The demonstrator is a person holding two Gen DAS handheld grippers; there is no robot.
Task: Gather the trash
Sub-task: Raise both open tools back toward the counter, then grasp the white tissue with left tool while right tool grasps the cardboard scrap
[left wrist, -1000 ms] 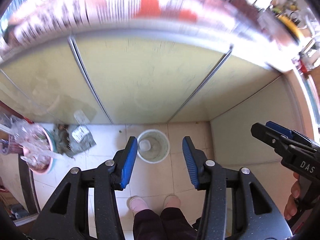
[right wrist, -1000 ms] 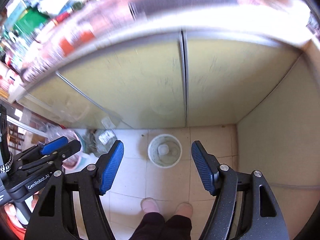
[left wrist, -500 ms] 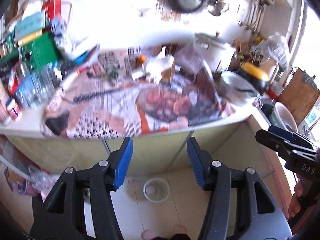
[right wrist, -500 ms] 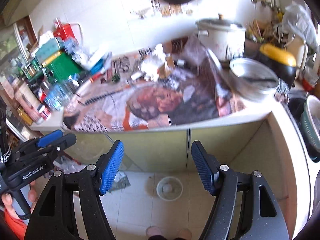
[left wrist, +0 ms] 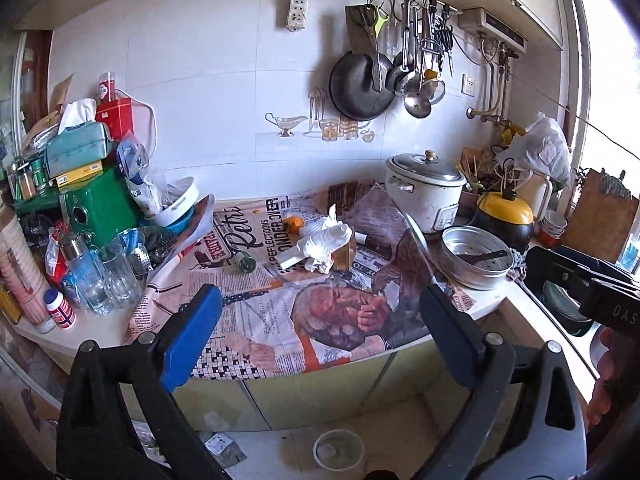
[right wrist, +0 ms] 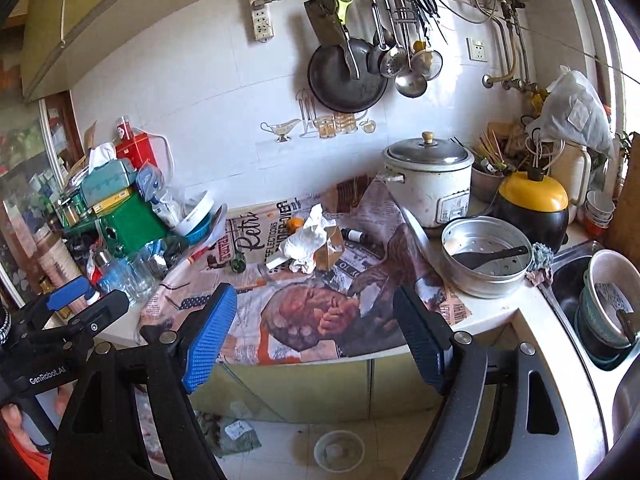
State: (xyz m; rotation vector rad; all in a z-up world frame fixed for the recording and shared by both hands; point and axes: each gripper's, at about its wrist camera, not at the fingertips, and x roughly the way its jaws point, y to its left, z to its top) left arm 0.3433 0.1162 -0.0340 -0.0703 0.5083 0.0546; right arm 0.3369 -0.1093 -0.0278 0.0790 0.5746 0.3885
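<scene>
1. While both tools were held above the counter, big words like "Retro" and "REFLECTIONS" could be read on the newspaper cloth [left wrist: 256,280].
2. "GenRobot.AI" was printed on the left gripper [left wrist: 316,340], and "DAS" on the right gripper [right wrist: 316,336].
3. Both sets of blue bumpy pads had just been opened wider, with nothing between them.
4. A crumpled white tissue [left wrist: 324,240] was seen mid-counter, beside a brown box [right wrist: 329,249].
5. A round clear tub [right wrist: 339,449] was seen on the floor tiles.
</scene>
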